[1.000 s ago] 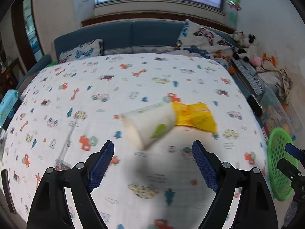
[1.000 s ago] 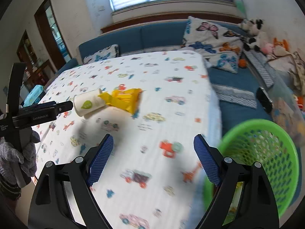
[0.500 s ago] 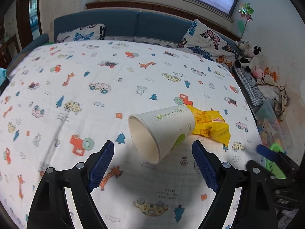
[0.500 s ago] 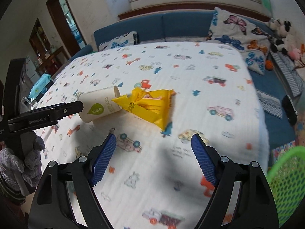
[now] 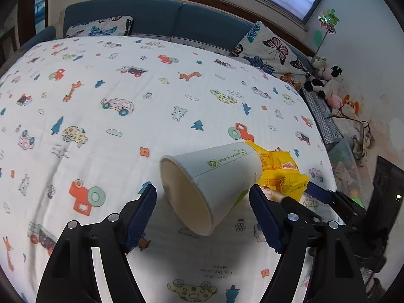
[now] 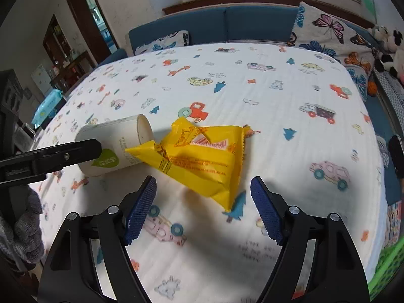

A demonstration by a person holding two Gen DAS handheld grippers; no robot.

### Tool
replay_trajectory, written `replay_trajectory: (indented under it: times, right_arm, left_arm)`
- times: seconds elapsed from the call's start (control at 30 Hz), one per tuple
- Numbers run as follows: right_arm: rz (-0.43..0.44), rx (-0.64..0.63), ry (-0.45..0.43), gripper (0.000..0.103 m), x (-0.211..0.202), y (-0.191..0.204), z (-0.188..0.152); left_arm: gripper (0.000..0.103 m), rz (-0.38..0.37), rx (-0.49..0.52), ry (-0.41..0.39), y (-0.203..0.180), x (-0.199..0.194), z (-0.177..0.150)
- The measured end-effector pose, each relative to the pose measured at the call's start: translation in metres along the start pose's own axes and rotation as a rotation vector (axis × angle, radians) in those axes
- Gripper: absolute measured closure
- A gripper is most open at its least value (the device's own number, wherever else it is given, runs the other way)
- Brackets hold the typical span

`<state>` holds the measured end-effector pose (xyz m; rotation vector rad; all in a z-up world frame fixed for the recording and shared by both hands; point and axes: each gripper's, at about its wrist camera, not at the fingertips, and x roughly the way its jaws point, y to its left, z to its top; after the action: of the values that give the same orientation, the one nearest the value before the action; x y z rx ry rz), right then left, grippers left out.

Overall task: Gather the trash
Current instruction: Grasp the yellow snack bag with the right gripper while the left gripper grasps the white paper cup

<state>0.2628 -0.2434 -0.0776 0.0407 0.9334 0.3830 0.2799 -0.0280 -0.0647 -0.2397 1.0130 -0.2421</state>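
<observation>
A white paper cup (image 5: 217, 176) lies on its side on the cartoon-print sheet (image 5: 126, 116), mouth toward me. My left gripper (image 5: 202, 202) straddles it, jaws closing; the pads stand close to its sides without a clear press. Against the cup's base lies a crumpled yellow snack wrapper (image 6: 199, 156), also seen as the yellow wrapper (image 5: 282, 174) behind the cup. My right gripper (image 6: 203, 189) hovers at the wrapper's near corner, jaws closing, pads apart from it. A finger of the left gripper (image 6: 75, 151) crosses the cup (image 6: 118, 144) in the right wrist view.
A green basket (image 6: 386, 265) sits off the bed's right edge. Butterfly pillows (image 5: 272, 53) and a blue sofa back (image 5: 176, 22) border the far side. Stuffed toys (image 5: 325, 80) pile at the right. A blue wipes pack (image 6: 48, 103) lies beyond the left edge.
Both grippers have come down and closer, the left onto the cup and the right onto the wrapper. Both pairs of jaws have narrowed. The green basket has slid toward the right view's corner.
</observation>
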Motion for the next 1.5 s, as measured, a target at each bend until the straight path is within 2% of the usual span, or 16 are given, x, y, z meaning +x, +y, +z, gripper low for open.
replay_trajectory:
  times: [0.1, 0.17, 0.3, 0.37, 0.43, 0.57, 0.73, 0.97, 1.13, 1.5]
  right_arm:
    - [-0.015, -0.013, 0.004, 0.026, 0.008, 0.001, 0.004]
    - [-0.02, -0.018, 0.009, 0.031, 0.013, 0.001, 0.006]
    - [-0.034, -0.013, 0.013, 0.045, 0.018, 0.0, 0.005]
    - [-0.018, 0.0, 0.008, 0.058, 0.016, -0.002, 0.004]
    - [-0.019, 0.013, 0.006, 0.063, 0.013, -0.004, 0.003]
    - [-0.019, 0.022, -0.011, 0.07, 0.003, -0.003, -0.001]
    - [-0.019, 0.028, -0.03, 0.07, -0.012, -0.001, -0.009]
    - [-0.027, 0.062, -0.049, 0.07, -0.041, -0.005, -0.028]
    - [-0.05, 0.088, -0.077, 0.07, -0.074, -0.012, -0.049]
    - [-0.126, 0.159, -0.129, 0.07, -0.141, -0.037, -0.098]
  left_arm:
    - [0.031, -0.008, 0.003, 0.002, -0.001, 0.003, 0.001]
    - [0.033, -0.017, 0.001, 0.004, -0.002, 0.005, 0.003]
    - [0.048, -0.058, -0.002, 0.019, -0.004, 0.01, 0.004]
    - [0.057, -0.083, 0.002, 0.014, -0.006, 0.009, 0.004]
    - [0.068, -0.098, 0.009, 0.012, -0.008, 0.008, 0.003]
    - [0.077, -0.117, 0.016, 0.014, -0.013, 0.005, 0.0]
    - [0.089, -0.129, 0.028, 0.016, -0.017, -0.003, -0.005]
    - [0.091, -0.159, 0.062, -0.001, -0.029, -0.026, -0.018]
    - [0.096, -0.185, 0.094, -0.01, -0.045, -0.04, -0.027]
    - [0.098, -0.263, 0.224, -0.023, -0.108, -0.069, -0.055]
